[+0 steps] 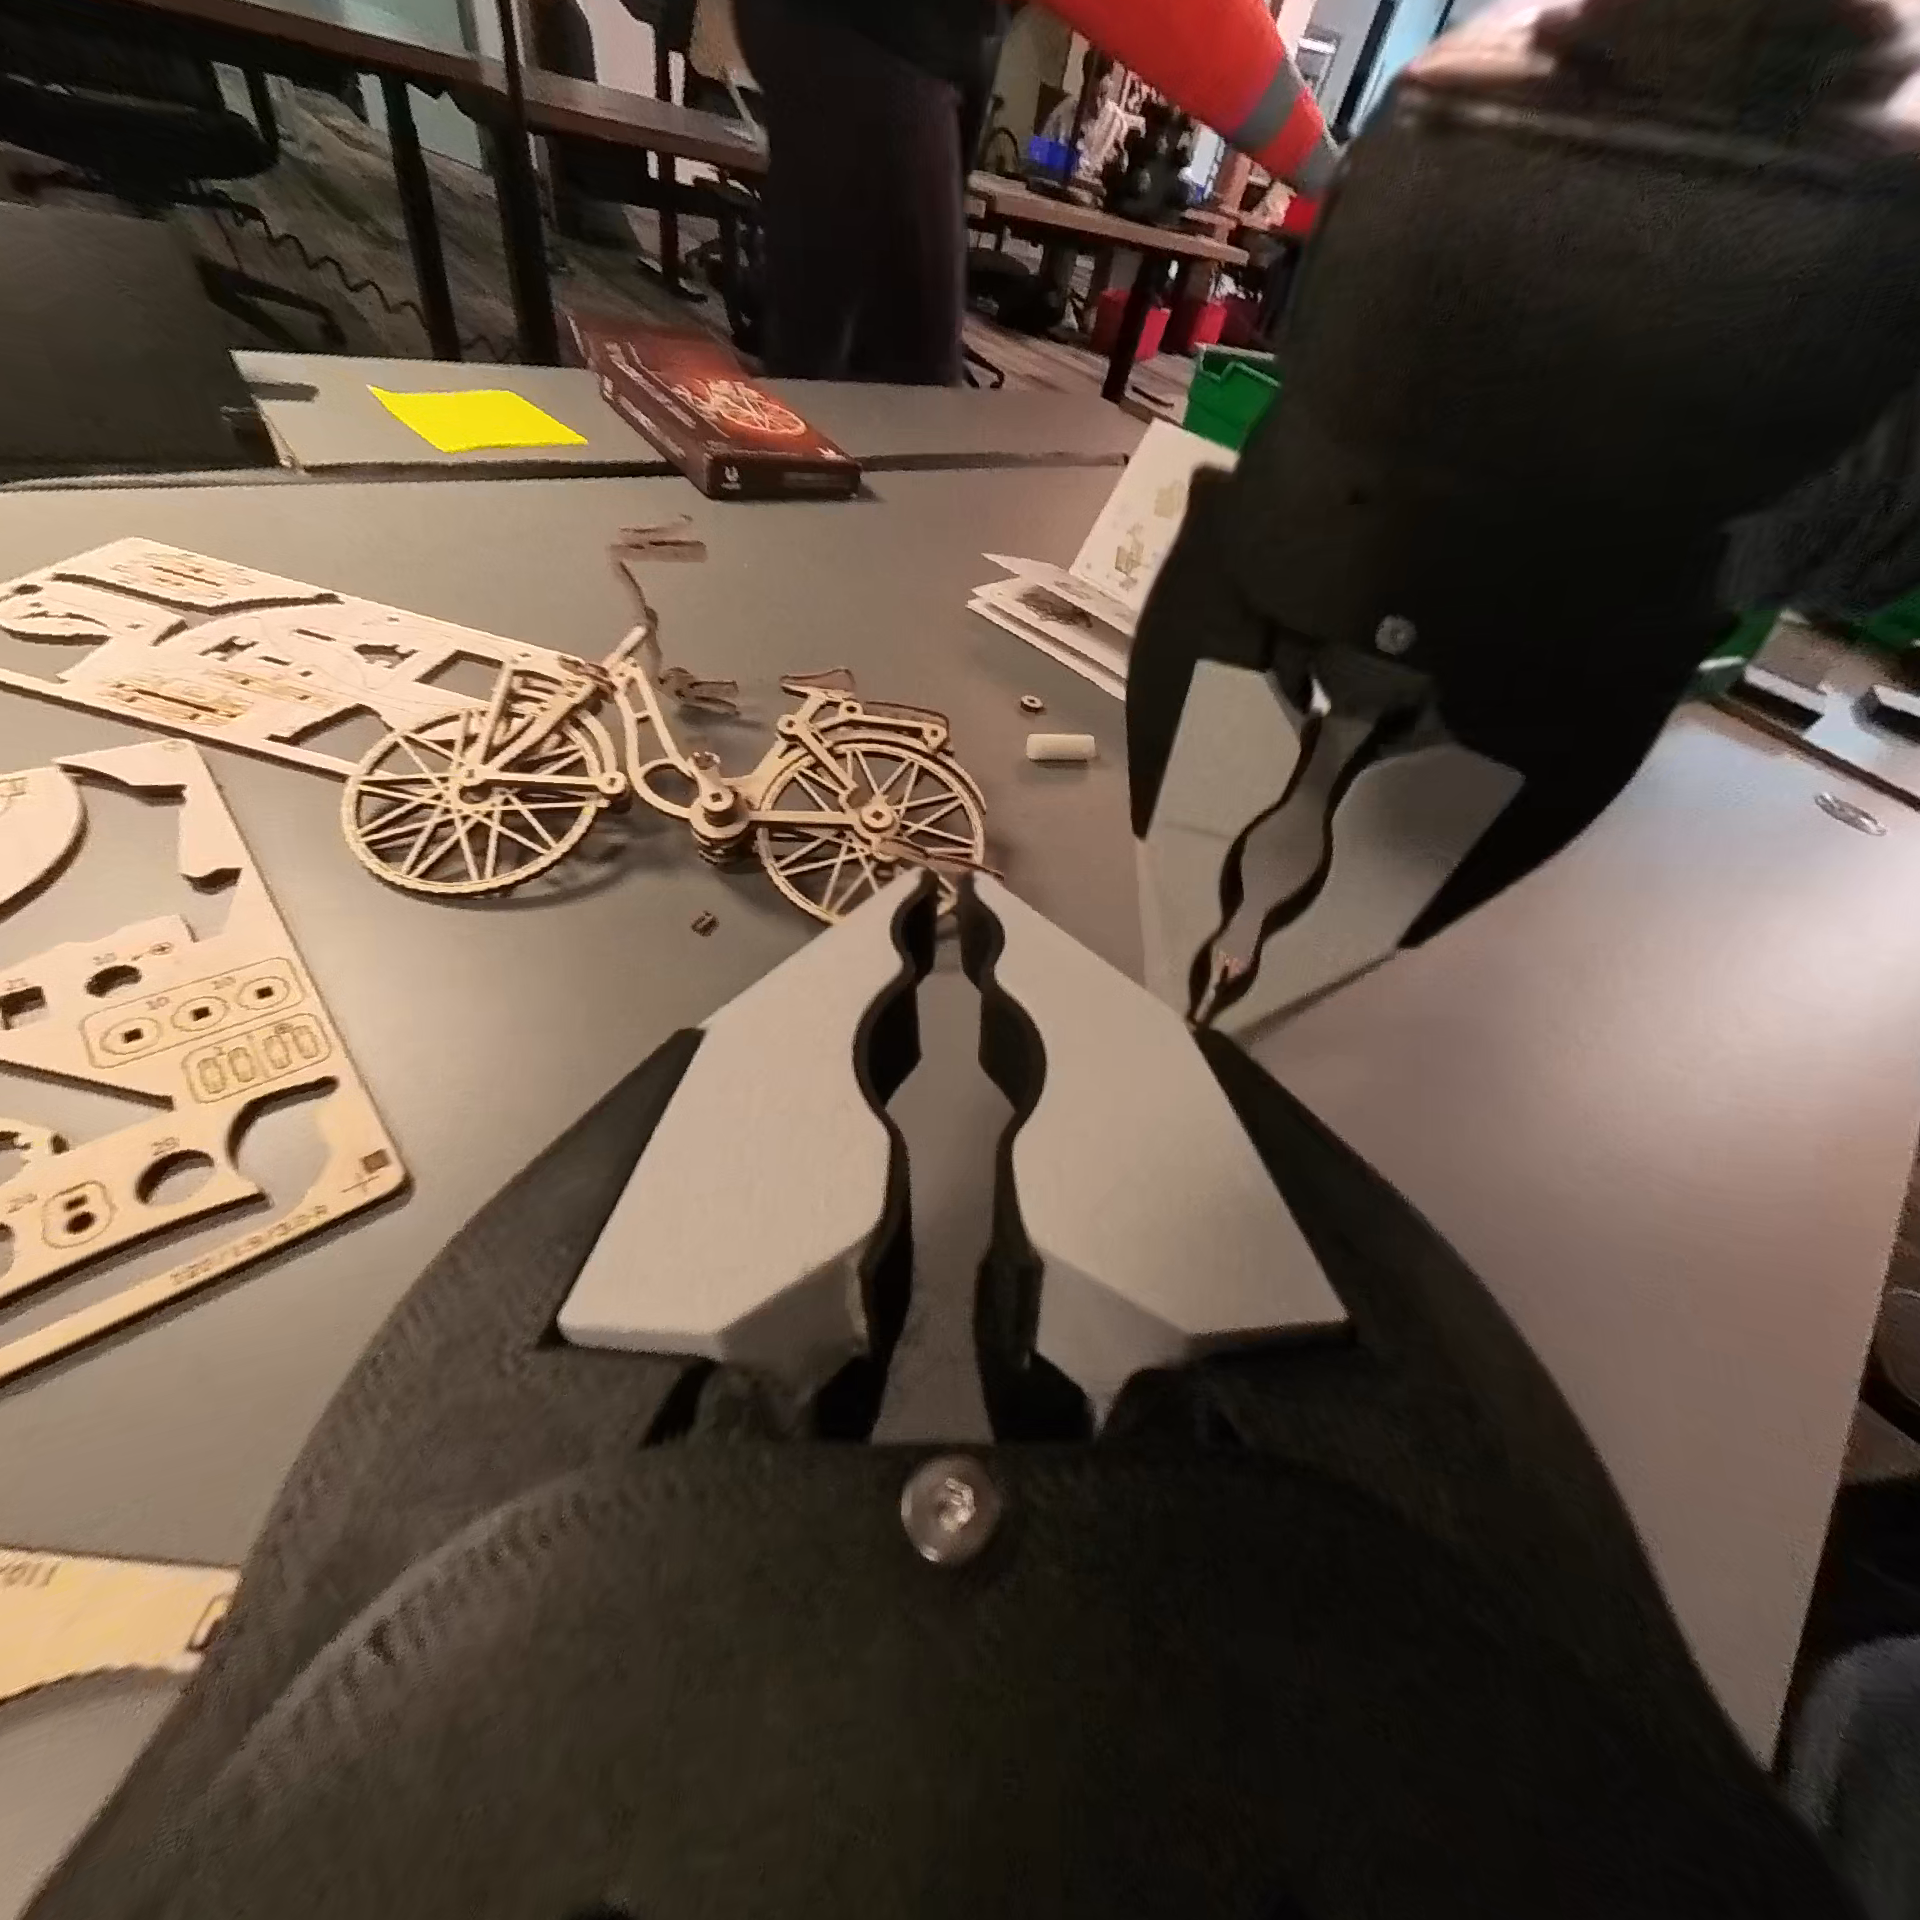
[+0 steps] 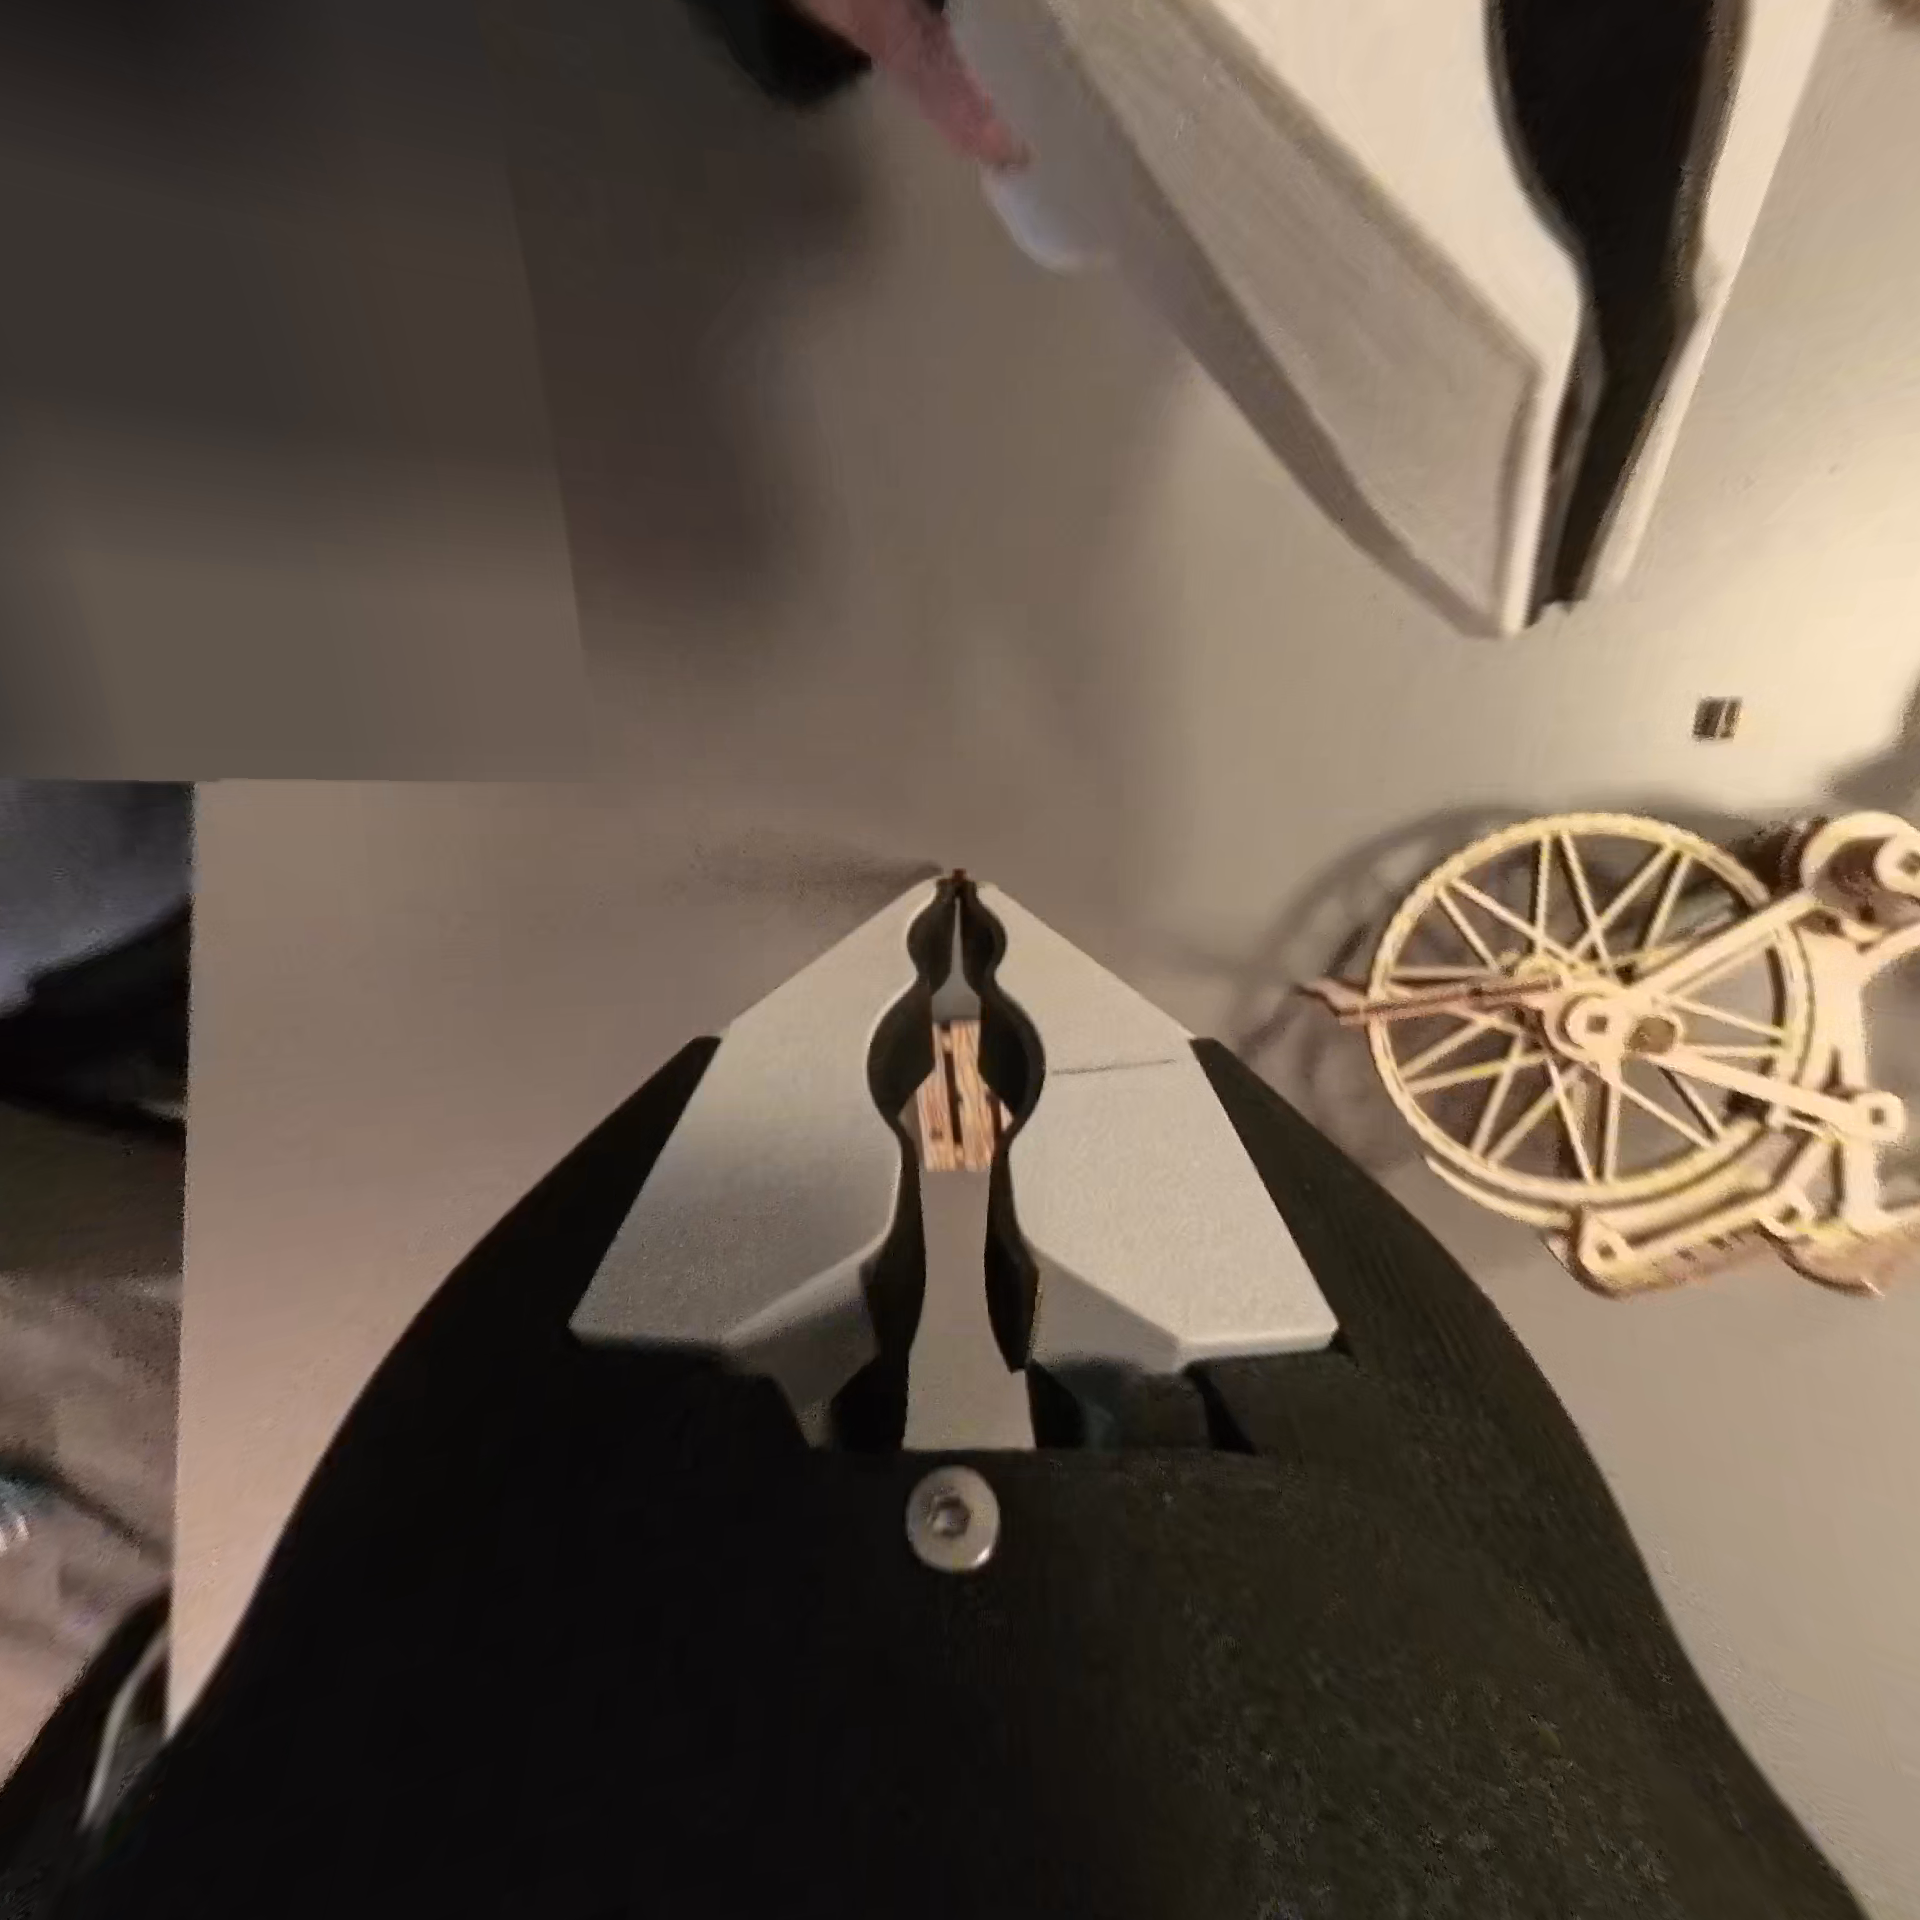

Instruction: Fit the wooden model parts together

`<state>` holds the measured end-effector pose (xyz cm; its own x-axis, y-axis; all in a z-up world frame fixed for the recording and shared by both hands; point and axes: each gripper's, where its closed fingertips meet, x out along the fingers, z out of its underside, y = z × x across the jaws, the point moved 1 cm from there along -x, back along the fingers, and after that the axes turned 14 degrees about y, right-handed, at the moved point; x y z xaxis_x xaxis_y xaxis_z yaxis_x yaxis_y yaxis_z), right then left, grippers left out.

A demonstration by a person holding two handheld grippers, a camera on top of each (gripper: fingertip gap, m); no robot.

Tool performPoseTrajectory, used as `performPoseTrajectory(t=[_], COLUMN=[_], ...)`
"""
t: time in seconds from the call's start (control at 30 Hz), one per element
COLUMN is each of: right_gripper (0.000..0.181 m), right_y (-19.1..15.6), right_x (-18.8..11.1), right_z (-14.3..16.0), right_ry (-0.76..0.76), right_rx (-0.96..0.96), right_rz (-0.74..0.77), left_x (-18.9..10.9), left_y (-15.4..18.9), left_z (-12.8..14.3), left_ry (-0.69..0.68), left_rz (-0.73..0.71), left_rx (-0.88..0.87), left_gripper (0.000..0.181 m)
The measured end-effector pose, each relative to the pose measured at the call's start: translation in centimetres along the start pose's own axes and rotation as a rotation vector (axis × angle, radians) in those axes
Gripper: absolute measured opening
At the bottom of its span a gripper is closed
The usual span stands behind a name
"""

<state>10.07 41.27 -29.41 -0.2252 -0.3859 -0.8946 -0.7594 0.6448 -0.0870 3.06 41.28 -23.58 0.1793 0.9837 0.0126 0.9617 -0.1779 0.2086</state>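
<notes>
A wooden bicycle model (image 1: 665, 800) lies on its side on the grey table (image 1: 582, 1039); its wheel also shows in the right wrist view (image 2: 1590, 1018). My left gripper (image 1: 948, 883) hovers just in front of the rear wheel, jaws a narrow gap apart, with nothing between them. It shows again from the right wrist view (image 2: 1548, 608). My right gripper (image 2: 956, 883) is shut on a small wooden part (image 2: 961, 1101) held between its pads. In the left wrist view it (image 1: 1205, 1003) points down at the table, right of my left gripper.
Two laser-cut wooden sheets (image 1: 177, 1039) (image 1: 239, 644) lie at the left. A dark box (image 1: 717, 416), a yellow note (image 1: 478, 418) and a booklet (image 1: 1081, 592) lie behind. A white peg (image 1: 1060, 746), a small ring (image 1: 1032, 704) and a tiny part (image 1: 707, 922) are loose. A person (image 1: 852, 187) stands beyond. Spacing between my two grippers at the tips: around 9 cm.
</notes>
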Motion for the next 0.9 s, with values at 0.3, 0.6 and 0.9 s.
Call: performPoseTrajectory(t=[0.3,0.6,0.9], right_gripper=[0.007,0.062,0.115], right_y=[0.3,0.1,10.3], right_x=[1.4,0.6,-3.2], right_z=[-1.5,-1.5,-1.3], right_ry=[0.331,0.353,0.311], right_rx=[0.069,-0.046,0.172], right_rz=[0.097,0.210,0.704], left_x=[-0.8,-0.8,-1.1], left_y=[-1.0,-1.0,-1.1], left_z=[-2.0,-2.1,-2.8], left_ry=[0.121,0.130,0.175], left_rz=[-0.060,-0.052,-0.055], left_rx=[0.015,0.003,-0.001], left_gripper=[0.000,0.000,0.000])
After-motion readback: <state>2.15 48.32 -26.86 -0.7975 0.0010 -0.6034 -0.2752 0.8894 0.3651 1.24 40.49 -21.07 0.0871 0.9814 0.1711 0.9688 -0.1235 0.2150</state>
